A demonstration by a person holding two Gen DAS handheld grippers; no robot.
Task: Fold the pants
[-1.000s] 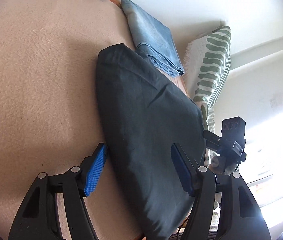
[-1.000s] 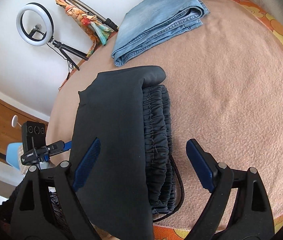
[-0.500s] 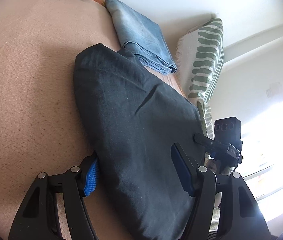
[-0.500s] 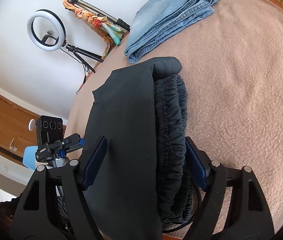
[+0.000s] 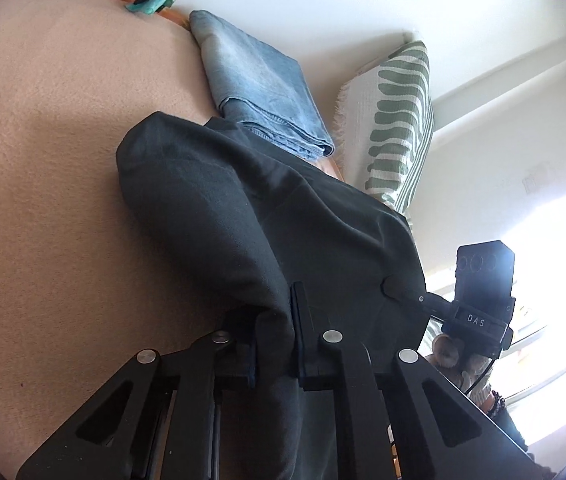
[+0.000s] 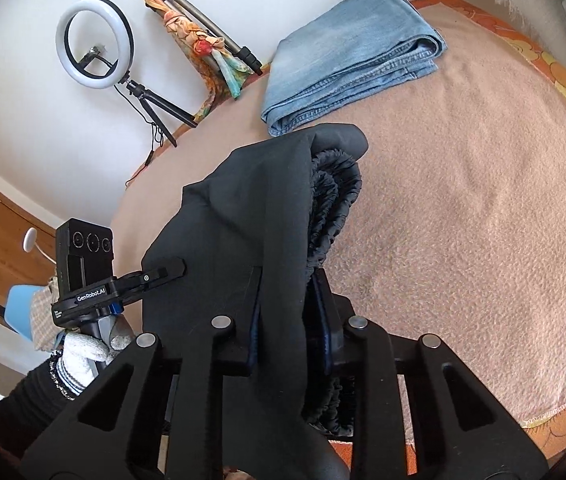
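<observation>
I am seeing the folded black cloth pants (image 6: pixel 251 216) lying on the pink fleece blanket (image 6: pixel 463 220); my left gripper (image 5: pixel 273 344) and right gripper (image 6: pixel 287 320), jaws just closing, are both pinching their near edge, while folded blue jeans (image 5: pixel 259 84) are resting just behind

A home bedroom: blanket-covered bed (image 6: pixel 483 200), patterned pillow (image 5: pixel 395 120), ring light (image 6: pixel 93 42)

Pink blanket-covered bed (image 6: pixel 483 208), folded blue jeans (image 6: pixel 347 68) at upper centre, dark pants (image 6: pixel 259 208) at centre.
</observation>
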